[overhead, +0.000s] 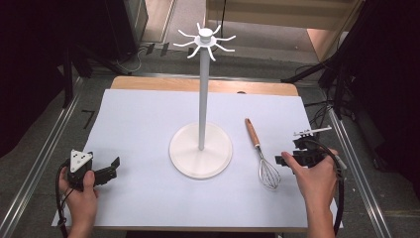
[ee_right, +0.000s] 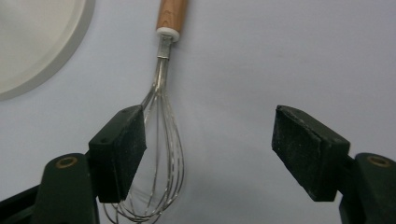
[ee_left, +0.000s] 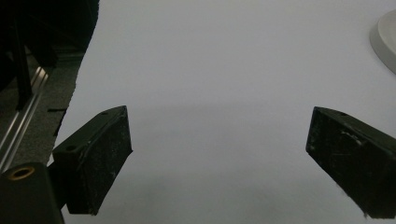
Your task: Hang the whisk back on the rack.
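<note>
A wire whisk (overhead: 261,157) with a wooden handle lies flat on the white sheet, right of the stand's base, wire head toward the person. My right gripper (overhead: 283,159) hovers just right of the wire head, open. In the right gripper view its jaws (ee_right: 210,149) stand wide apart; the whisk (ee_right: 171,16) runs up past the left jaw, wires partly behind it, no pad pressing on it. My left gripper (overhead: 117,166) rests at the sheet's near left, open. In the left gripper view its jaws (ee_left: 219,154) frame bare white sheet.
A tall white stand (overhead: 202,99) with curved hooks on top rises from a round base (overhead: 183,153) at the table's middle; the base edge (ee_left: 385,37) shows in the left gripper view. The white sheet (overhead: 143,119) covers the wooden table. Metal rails run along both sides.
</note>
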A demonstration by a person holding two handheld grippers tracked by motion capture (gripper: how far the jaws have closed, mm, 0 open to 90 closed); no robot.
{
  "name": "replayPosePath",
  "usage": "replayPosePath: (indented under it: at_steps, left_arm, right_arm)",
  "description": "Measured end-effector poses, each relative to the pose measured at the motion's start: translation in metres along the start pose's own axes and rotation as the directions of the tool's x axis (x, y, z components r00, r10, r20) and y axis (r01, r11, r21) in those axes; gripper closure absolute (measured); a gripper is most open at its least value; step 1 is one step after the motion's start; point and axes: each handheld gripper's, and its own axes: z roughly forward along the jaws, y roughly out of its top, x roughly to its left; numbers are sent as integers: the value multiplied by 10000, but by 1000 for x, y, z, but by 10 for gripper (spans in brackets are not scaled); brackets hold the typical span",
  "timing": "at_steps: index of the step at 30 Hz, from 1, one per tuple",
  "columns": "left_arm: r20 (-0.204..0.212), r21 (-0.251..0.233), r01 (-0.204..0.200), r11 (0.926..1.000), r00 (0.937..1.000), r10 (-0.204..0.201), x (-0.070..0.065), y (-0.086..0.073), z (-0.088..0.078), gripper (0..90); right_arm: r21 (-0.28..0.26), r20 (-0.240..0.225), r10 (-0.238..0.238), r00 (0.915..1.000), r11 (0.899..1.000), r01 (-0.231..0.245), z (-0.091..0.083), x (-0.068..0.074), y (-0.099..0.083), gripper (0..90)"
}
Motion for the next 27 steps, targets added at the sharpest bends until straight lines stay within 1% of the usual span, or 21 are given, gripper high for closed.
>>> replayPosePath:
  at_steps: [1,3,4,5,9,10,11,12,14,15,16,17,18,19,22,23,25,26,27]
  left_arm:
    - [-1,3,3,10000,10000,-3,0,0,0,71]
    - [-2,26,20,10000,10000,-20,0,0,0,72]
    - [2,22,21,10000,10000,-21,0,0,0,71]
    - [8,19,24,10000,10000,-24,0,0,0,71]
    - [25,26,34,10000,10000,-34,1,0,0,72]
    - [46,20,46,10000,10000,-46,1,0,0,71]
    - [46,20,46,10000,10000,-46,1,0,0,72]
    - [58,15,57,10000,10000,-57,1,0,0,72]
    - [54,38,72,10000,10000,-72,1,0,0,72]
    - [40,48,70,10000,10000,-70,1,0,0,71]
    - [43,47,73,10000,10000,-73,1,0,0,71]
    - [43,47,73,10000,10000,-73,1,0,0,72]
    - [41,36,84,10000,10000,-84,1,0,0,72]
    - [41,36,84,10000,10000,-84,1,0,0,72]
    - [43,41,77,10000,10000,-77,1,0,0,72]
    - [41,43,72,10000,10000,-72,1,0,0,71]
    - [46,45,78,10000,10000,-78,1,0,0,72]
    - [47,38,88,10000,9999,-88,1,0,0,72]
    - [50,19,106,9999,9999,-106,1,0,0,72]
  right_arm:
    - [210,-288,-35,9996,9998,41,2,3,6,301]
    - [449,-346,-78,9994,9989,93,4,7,11,330]
    - [522,-381,-131,9992,9985,150,5,7,12,330]
    - [620,-412,-71,9991,9980,96,7,9,14,330]
    - [804,-334,-35,9994,9967,62,13,12,19,332]
    - [909,-274,-100,9996,9958,125,18,16,21,384]
    - [986,-273,-110,9996,9950,136,20,17,22,394]
    - [1033,-360,-46,9993,9946,83,23,18,24,415]
    - [1074,-349,-46,9994,9942,83,25,19,25,425]
    - [1251,-434,53,9990,9921,2,31,20,27,439]
    - [1269,-527,76,9986,9919,-9,33,21,28,450]
    - [1269,-527,76,9986,9919,-9,33,21,28,450]
    - [1400,-656,14,9978,9901,78,38,22,30,493]
    - [1400,-656,14,9978,9901,78,38,22,30,493]
    - [1514,-670,64,9977,9885,38,46,25,31,492]
    - [1534,-603,-30,9982,9881,122,50,26,32,512]
    - [1588,-618,8,9981,9873,91,51,28,33,517]
    - [1660,-555,84,9984,9861,9,53,29,33,519]
    - [1694,-529,51,9986,9855,40,55,30,34,519]
